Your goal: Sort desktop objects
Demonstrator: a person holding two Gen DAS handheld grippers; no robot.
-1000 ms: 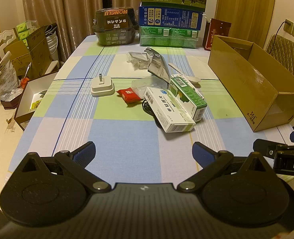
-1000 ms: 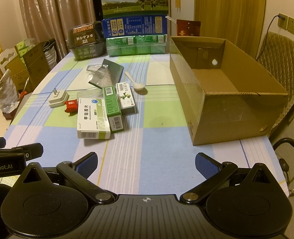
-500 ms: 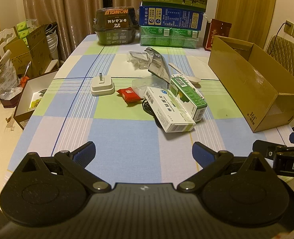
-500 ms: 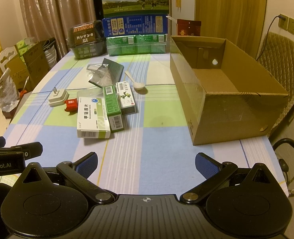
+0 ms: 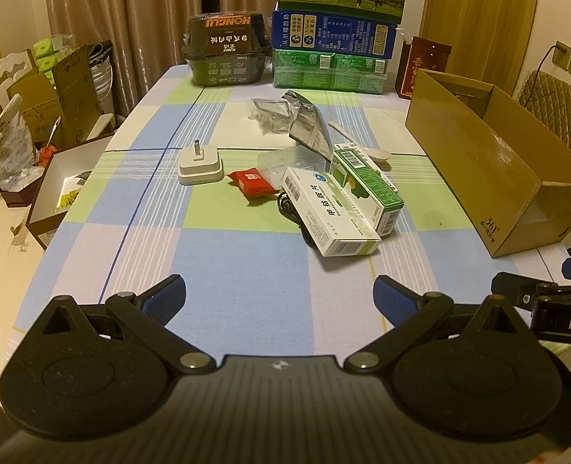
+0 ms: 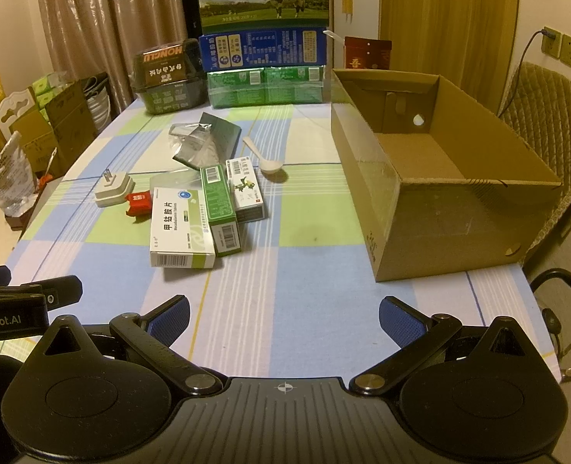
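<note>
Mid-table lies a cluster: a white medicine box (image 5: 330, 214) (image 6: 181, 228), a green box (image 5: 364, 189) (image 6: 220, 208), a white box with a green picture (image 6: 245, 187), a red packet (image 5: 251, 181) (image 6: 138, 202), a white plug adapter (image 5: 199, 164) (image 6: 113, 189), a white spoon (image 5: 362, 143) (image 6: 264, 156), a clear case (image 5: 291, 162) and a silver bag (image 5: 310, 131) (image 6: 204, 143). An empty cardboard box (image 5: 490, 162) (image 6: 432, 178) stands at the right. My left gripper (image 5: 279, 295) and right gripper (image 6: 283, 319) hover open over the table's near edge, both empty.
At the table's far end stand stacked milk cartons (image 6: 264, 38), a dark food container (image 5: 225, 54) and a red box (image 6: 366, 52). Left of the table are cartons and an open box on the floor (image 5: 57, 189). A padded chair (image 6: 548, 116) is at the right.
</note>
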